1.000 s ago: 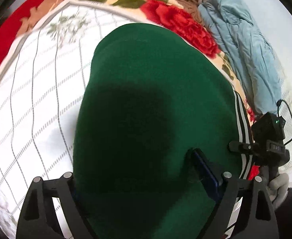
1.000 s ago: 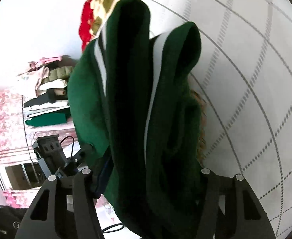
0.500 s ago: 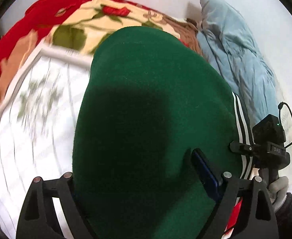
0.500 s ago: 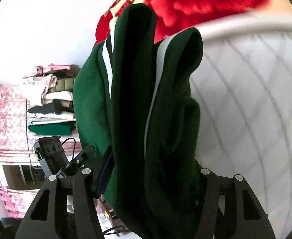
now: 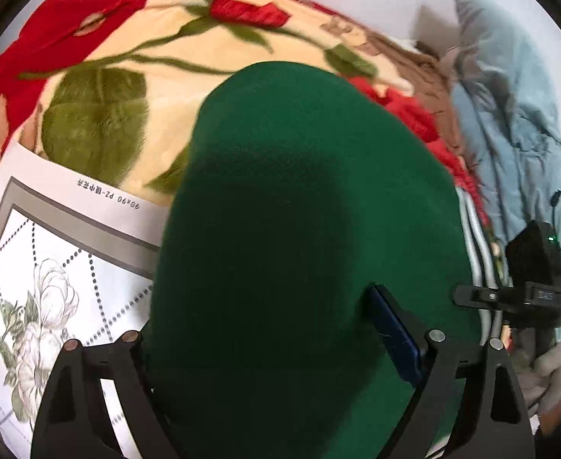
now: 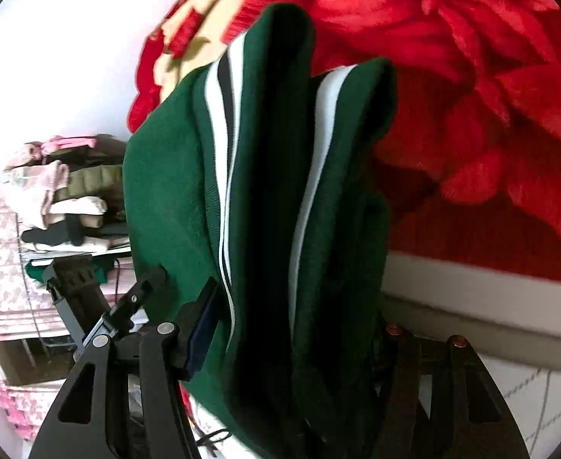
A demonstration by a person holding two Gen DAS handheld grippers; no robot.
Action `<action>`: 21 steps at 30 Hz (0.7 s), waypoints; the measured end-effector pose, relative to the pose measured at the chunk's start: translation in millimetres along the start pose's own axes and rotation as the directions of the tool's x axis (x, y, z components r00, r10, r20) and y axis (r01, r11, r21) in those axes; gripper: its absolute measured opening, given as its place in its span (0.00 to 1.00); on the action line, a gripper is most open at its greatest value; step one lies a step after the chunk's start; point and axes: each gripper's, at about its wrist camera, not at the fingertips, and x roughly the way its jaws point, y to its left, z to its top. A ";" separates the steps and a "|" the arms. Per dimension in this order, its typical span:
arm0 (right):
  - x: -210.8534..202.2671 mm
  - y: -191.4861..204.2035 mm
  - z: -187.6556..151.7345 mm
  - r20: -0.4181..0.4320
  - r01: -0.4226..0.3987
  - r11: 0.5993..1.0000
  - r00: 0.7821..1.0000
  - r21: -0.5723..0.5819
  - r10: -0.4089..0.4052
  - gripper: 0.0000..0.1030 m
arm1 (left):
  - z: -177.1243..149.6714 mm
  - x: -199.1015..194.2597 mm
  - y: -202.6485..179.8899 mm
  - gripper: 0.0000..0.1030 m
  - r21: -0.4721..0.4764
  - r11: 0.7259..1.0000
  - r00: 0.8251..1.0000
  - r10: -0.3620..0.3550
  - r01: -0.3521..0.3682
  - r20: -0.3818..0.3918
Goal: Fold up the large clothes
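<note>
A folded dark green garment point(image 5: 299, 237) with white and black side stripes is held up between both grippers. My left gripper point(image 5: 273, 344) is shut on the green garment, which fills the space between its fingers. In the right wrist view the garment point(image 6: 273, 199) hangs in thick folds with its stripes showing. My right gripper point(image 6: 292, 329) is shut on those folds. The other gripper shows at the right edge of the left wrist view point(image 5: 525, 298) and at the left of the right wrist view point(image 6: 89, 298).
A red and cream floral blanket point(image 5: 135, 76) lies beyond a white quilted mat point(image 5: 51, 267) with grey lines. A light blue quilt point(image 5: 517, 122) lies at the right. A shelf with stacked folded clothes point(image 6: 62, 199) stands at the left of the right wrist view.
Both grippers have carried the green garment away from the white mat toward the floral blanket. The blanket now fills the background. The grip on the garment is unchanged.
</note>
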 end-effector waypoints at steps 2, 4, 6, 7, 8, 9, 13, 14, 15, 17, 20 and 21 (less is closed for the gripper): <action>0.9 -12.5 -0.4 -0.013 0.005 1.000 1.000 -0.004 -0.005 0.61 | -3.6 4.6 6.6 0.87 0.003 1.000 1.000 0.003 -0.003 -0.017; 1.0 -16.7 -2.9 -0.019 0.056 0.998 0.998 -0.026 -0.056 0.67 | -7.1 3.9 4.6 0.87 0.029 0.999 1.000 0.019 -0.018 -0.023; 2.4 -13.4 -3.9 -0.010 0.134 0.991 0.991 -0.028 -0.134 0.77 | -9.8 1.2 0.6 0.87 0.049 0.998 0.999 0.039 -0.037 -0.033; 0.9 -12.3 -5.5 0.001 0.184 0.983 0.983 -0.027 -0.184 0.80 | -10.2 -0.5 -0.9 0.87 0.054 0.997 0.998 0.050 -0.048 -0.035; 0.6 -6.7 -7.4 0.016 0.225 0.974 0.974 -0.035 -0.224 0.82 | -10.9 -3.8 -2.9 0.87 0.058 0.996 0.997 0.073 -0.071 -0.034; 1.6 7.1 -8.8 0.040 0.277 0.960 0.961 -0.044 -0.275 0.89 | -10.4 -6.3 -5.1 0.88 0.066 0.993 0.995 0.098 -0.096 -0.027; -4.4 45.8 -26.5 0.138 0.484 0.870 0.872 -0.092 -0.471 0.90 | -18.6 -22.3 -20.3 0.89 0.125 0.967 0.974 0.224 -0.224 0.011; -4.9 55.7 -33.2 0.165 0.523 0.847 0.847 -0.090 -0.506 0.90 | -24.3 -27.6 -25.3 0.91 0.144 0.955 0.965 0.259 -0.260 0.025; -8.0 64.0 -43.2 0.202 0.579 0.811 0.807 -0.085 -0.555 0.90 | -30.2 -33.3 -29.0 0.93 0.158 0.944 0.957 0.287 -0.290 0.041; -11.6 74.6 -59.6 0.249 0.643 0.761 0.754 -0.086 -0.608 0.90 | -43.2 -46.6 -39.6 0.96 0.171 0.927 0.943 0.325 -0.333 0.072; -3.1 110.0 -94.5 0.298 0.721 0.686 0.679 -0.100 -0.671 1.00 | -64.9 -69.8 -49.7 0.97 0.159 0.911 0.924 0.366 -0.381 0.116; -6.2 113.0 -106.4 0.311 0.732 0.674 0.666 -0.098 -0.678 1.00 | -68.0 -75.1 -52.9 0.97 0.151 0.906 0.917 0.380 -0.395 0.122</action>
